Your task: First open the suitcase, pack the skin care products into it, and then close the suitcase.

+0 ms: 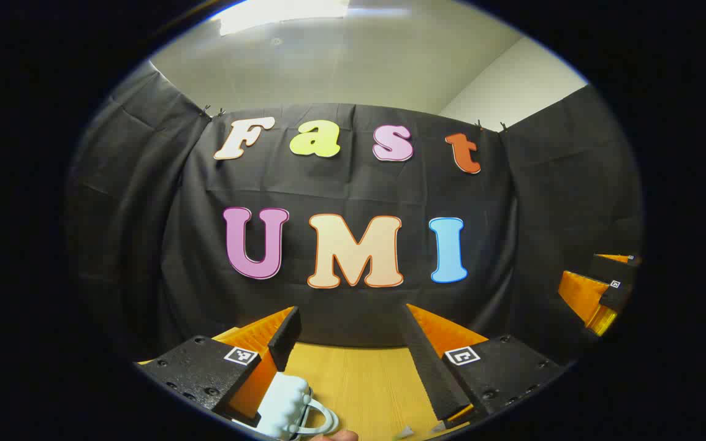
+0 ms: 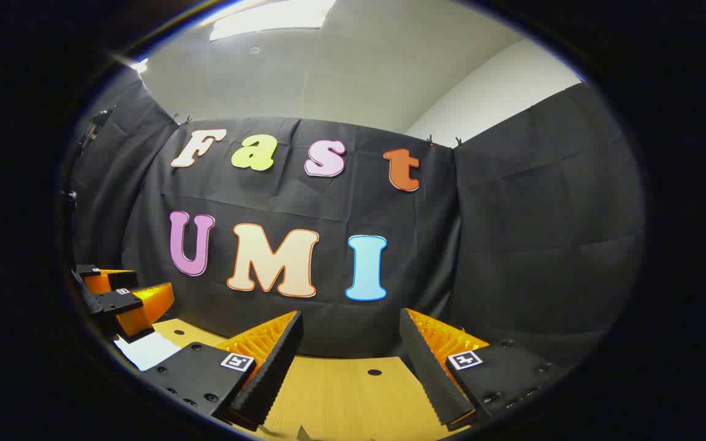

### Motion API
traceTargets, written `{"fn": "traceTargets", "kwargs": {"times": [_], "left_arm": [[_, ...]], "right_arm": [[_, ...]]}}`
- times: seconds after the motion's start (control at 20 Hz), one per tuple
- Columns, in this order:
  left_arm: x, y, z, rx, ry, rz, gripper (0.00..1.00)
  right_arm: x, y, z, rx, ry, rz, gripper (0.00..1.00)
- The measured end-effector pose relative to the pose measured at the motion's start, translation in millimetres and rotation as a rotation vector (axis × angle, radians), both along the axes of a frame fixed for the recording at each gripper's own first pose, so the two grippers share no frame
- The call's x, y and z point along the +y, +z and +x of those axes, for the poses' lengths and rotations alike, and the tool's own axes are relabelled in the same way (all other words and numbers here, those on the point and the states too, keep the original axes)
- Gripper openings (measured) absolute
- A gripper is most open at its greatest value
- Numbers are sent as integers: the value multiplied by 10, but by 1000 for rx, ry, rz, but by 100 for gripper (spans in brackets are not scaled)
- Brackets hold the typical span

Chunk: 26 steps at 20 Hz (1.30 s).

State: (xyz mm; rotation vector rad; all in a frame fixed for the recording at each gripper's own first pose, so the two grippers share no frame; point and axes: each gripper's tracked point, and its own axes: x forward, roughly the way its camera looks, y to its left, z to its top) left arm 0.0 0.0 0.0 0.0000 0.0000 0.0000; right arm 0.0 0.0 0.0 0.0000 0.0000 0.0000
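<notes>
A small pale blue ribbed suitcase (image 1: 285,401) with a loop handle (image 1: 322,418) lies on the wooden table (image 1: 365,380), low in the left gripper view. It sits against the inner side of the left finger. My left gripper (image 1: 351,318) is open, raised, and faces the black cloth wall, with nothing between its fingers. My right gripper (image 2: 350,321) is also open and empty above the table (image 2: 341,392). Each gripper shows off to the side in the other's view: the right gripper (image 1: 598,288) and the left gripper (image 2: 123,297).
A flat pale object (image 2: 144,350) lies on the table under the left gripper; I cannot tell what it is. Two small pale tips (image 1: 403,432) poke up at the bottom edge. The table has small round holes (image 2: 374,372). Black cloth walls enclose the back and sides.
</notes>
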Motion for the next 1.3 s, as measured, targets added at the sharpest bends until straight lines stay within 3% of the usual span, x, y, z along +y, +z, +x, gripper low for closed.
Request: {"fn": "traceTargets", "kwargs": {"times": [0.35, 0.65, 0.85, 1.0, 1.3], "left_arm": [[-69, 70, 18, -39, -18, 53, 94], [-52, -87, 14, 3, 10, 86, 94], [217, -434, 0, 105, 88, 94, 96], [527, -832, -29, 215, 140, 106, 96], [616, -1878, 35, 497, 41, 111, 97]], "right_arm": [[157, -104, 113, -22, 74, 93, 98], [274, -177, 290, -13, 162, 70, 98], [390, -314, 367, -7, 253, 88, 98], [435, -533, 466, 41, 271, 86, 99], [456, -739, 684, 103, 205, 67, 99]]}}
